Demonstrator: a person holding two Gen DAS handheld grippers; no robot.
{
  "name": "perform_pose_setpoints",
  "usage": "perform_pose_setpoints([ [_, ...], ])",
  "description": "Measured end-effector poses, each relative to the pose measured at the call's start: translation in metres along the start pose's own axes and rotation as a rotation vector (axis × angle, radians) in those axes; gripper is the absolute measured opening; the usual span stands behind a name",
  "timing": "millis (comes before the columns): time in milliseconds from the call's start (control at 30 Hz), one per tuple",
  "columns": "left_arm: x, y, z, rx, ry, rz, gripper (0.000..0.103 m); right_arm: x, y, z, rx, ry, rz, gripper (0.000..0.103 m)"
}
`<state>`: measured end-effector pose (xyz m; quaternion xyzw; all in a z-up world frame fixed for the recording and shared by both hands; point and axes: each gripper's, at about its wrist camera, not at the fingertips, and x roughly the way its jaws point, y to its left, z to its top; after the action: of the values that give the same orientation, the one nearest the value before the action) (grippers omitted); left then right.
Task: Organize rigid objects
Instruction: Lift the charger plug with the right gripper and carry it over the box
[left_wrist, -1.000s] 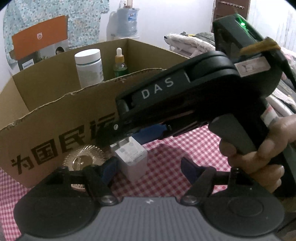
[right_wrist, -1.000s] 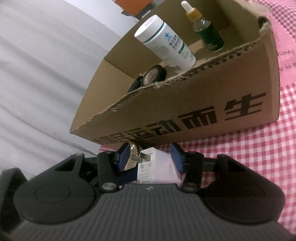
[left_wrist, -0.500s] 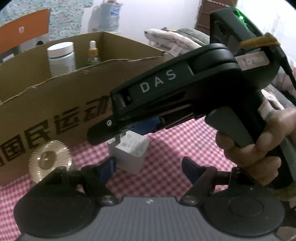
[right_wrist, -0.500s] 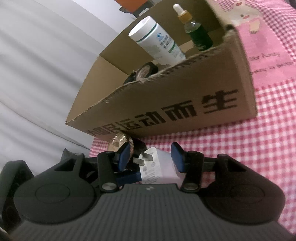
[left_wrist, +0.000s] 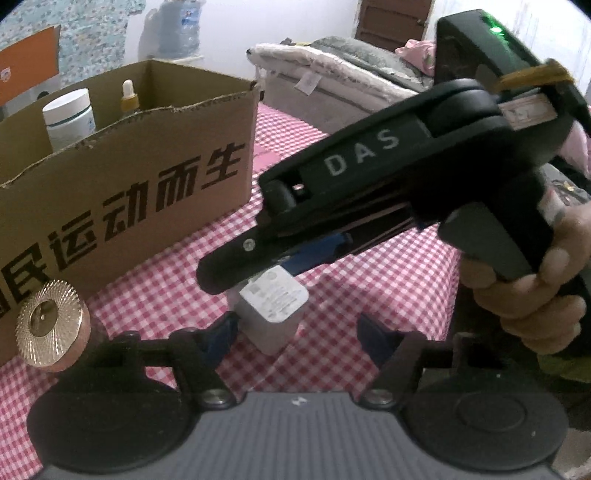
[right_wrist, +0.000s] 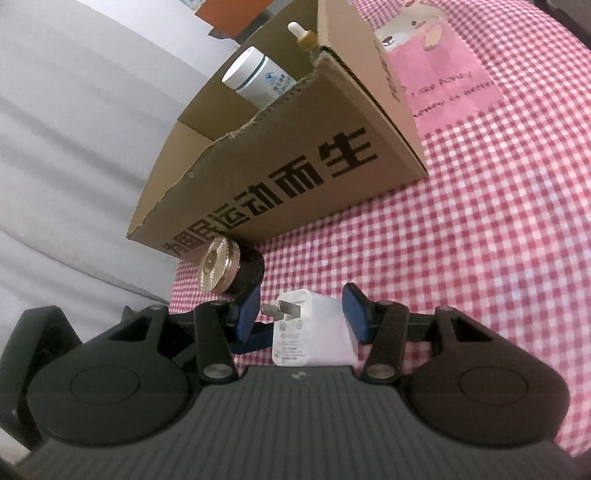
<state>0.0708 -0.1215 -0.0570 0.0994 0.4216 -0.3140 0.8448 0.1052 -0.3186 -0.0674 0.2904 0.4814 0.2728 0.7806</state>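
Observation:
A white plug adapter (left_wrist: 273, 304) stands on the checked cloth; it shows between my right fingers in the right wrist view (right_wrist: 310, 326). My right gripper (right_wrist: 301, 314) is open around it, pads apart from its sides. In the left wrist view the right gripper (left_wrist: 258, 269) hangs over the adapter. My left gripper (left_wrist: 295, 332) is open and empty, just in front of the adapter. A gold-capped jar (left_wrist: 50, 328) lies on its side by the cardboard box (left_wrist: 129, 184). It also shows in the right wrist view (right_wrist: 225, 271).
The box (right_wrist: 295, 166) holds a white bottle (left_wrist: 70, 118) and a dropper bottle (left_wrist: 129, 98). A pink printed patch (right_wrist: 439, 85) lies on the cloth right of the box. A bed with blankets (left_wrist: 332, 70) stands behind.
Both views have swung so the box sits further left and back. The right gripper has kept around the adapter without closing. The gold jar has shifted left in the left wrist view.

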Motion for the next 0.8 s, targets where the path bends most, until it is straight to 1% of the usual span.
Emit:
perform_pose_setpoints([
  [33,0.002,0.0,0.001,-0.003,0.007,0.011,0.065,-0.001,-0.001,-0.001,0.004,0.0,0.001,0.05],
  [67,0.003,0.001,0.001,-0.006,0.014,0.023,0.059,-0.001,-0.002,-0.001,0.007,-0.001,0.002,0.05],
  [167,0.005,0.004,0.001,-0.019,0.015,0.04,0.055,-0.003,-0.002,-0.002,0.01,-0.011,0.0,0.05],
  [267,0.006,0.008,0.004,-0.032,0.013,0.06,0.046,-0.011,-0.003,-0.005,0.005,-0.029,-0.005,0.05],
  [367,0.005,0.011,0.005,-0.054,0.009,0.072,0.041,-0.016,-0.001,-0.008,-0.02,-0.038,-0.011,0.05],
  [600,0.005,0.012,0.003,-0.073,-0.007,0.087,0.039,-0.009,0.01,-0.014,-0.079,-0.025,-0.036,0.049],
  [800,0.008,0.008,0.006,-0.073,-0.017,0.1,0.039,0.003,0.009,-0.012,-0.087,-0.018,-0.056,0.049],
])
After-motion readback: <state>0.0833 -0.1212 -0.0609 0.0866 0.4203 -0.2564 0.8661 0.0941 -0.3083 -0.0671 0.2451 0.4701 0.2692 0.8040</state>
